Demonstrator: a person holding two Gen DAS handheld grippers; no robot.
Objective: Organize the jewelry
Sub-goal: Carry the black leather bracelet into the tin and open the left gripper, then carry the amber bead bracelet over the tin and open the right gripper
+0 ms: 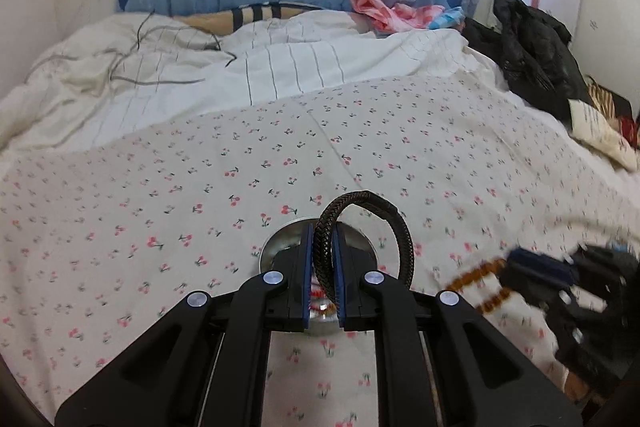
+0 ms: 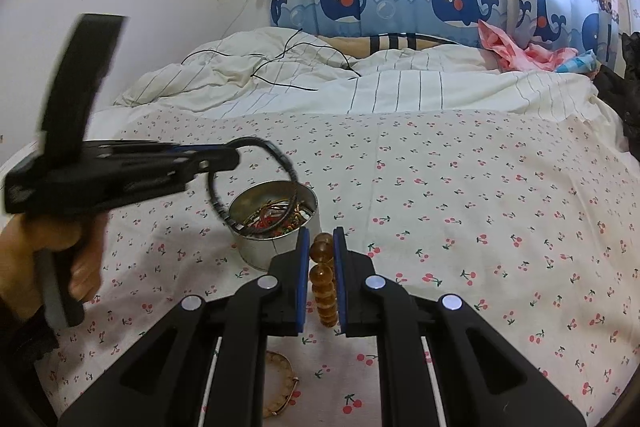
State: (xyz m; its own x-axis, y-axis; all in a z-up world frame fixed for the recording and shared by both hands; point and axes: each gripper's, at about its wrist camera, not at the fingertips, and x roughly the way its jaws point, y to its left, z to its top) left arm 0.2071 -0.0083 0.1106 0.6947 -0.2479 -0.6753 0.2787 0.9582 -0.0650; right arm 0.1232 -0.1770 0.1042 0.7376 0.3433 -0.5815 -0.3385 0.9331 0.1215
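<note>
Above the round silver metal tin (image 2: 276, 227) on the cherry-print bed sheet (image 2: 480, 227), the left gripper (image 1: 323, 267) has its jaws clamped on a black braided leather bracelet (image 1: 368, 223), whose loop hangs partly over the tin's rim and partly outside it. The tin already holds a tangle of red, green and gold bangles (image 2: 276, 217).

The right gripper (image 2: 322, 275) sits just beside the tin, its jaws closed on a strand of amber round beads (image 2: 323, 283) that runs back between the blue pads. A thin gold bangle (image 2: 284, 387) lies on the sheet below that gripper, not yet collected.

The main risk, as I judge it, is the braided loop: it is wide against the tin's mouth, so a release from here could let it catch on the rim and flop onto the sheet. The tin looks light and stands on soft bedding, so a nudge from either gripper could tip it and spill the contents. The two grippers are near each other over the same opening, and going in together invites a collision. The amber strand may also slide if its hanging end swings.
</note>
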